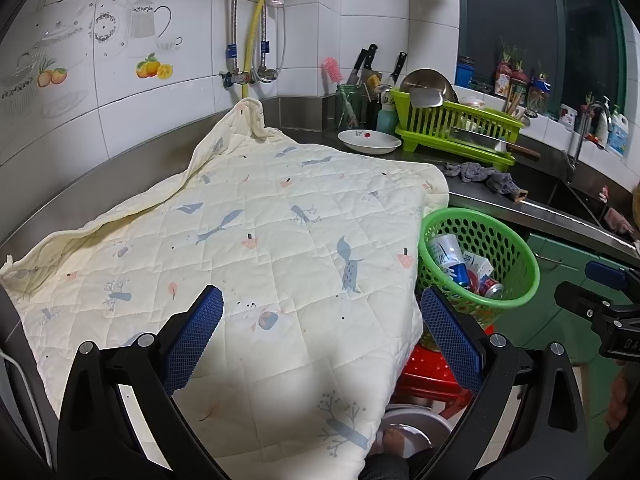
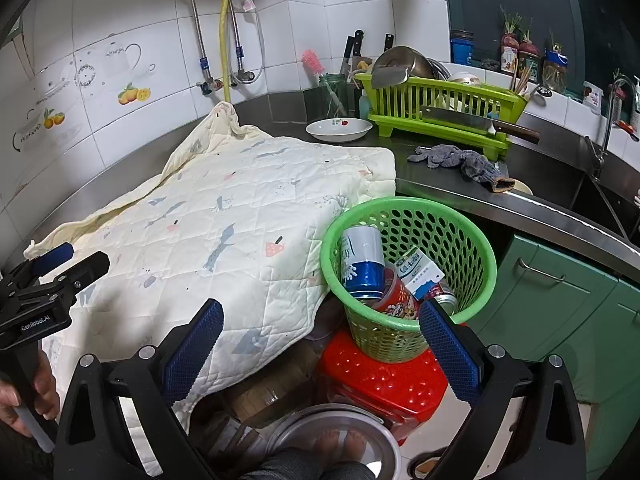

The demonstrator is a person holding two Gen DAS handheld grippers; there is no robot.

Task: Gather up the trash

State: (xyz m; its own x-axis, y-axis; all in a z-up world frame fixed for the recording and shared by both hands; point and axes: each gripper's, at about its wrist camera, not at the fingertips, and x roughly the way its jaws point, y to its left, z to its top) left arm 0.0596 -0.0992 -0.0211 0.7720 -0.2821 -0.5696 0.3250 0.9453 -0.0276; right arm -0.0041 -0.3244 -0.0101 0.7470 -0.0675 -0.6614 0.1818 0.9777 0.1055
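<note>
- The left gripper [image 1: 322, 312] was seen with its jaws spread wide and nothing between them; the blue pads [image 1: 195, 336] carried a fine mesh-like grip texture on black rigid arms.
- The right gripper [image 2: 320, 320] was likewise found parted and empty, held over the near rim of the basket.
- A round green plastic basket [image 2: 476, 236], perforated with rows of oval holes, was noted standing on a red plastic stool [image 2: 384, 380] just beside the counter edge.
- The trash was recorded inside the basket: a blue-and-white cylindrical can [image 2: 362, 258] tilted against the wall, a red printed can [image 2: 398, 296], and a small creased carton [image 2: 418, 276] touching them.
- A cream quilted cloth [image 2: 224, 216], stitched in diamonds and printed with grey-blue and pink motifs, was observed draped over the steel counter [image 2: 452, 192], its corner hanging beside the basket.
- A crumpled grey knitted rag [image 2: 460, 160] was logged near a slatted lime-green dish rack [image 2: 440, 108].
</note>
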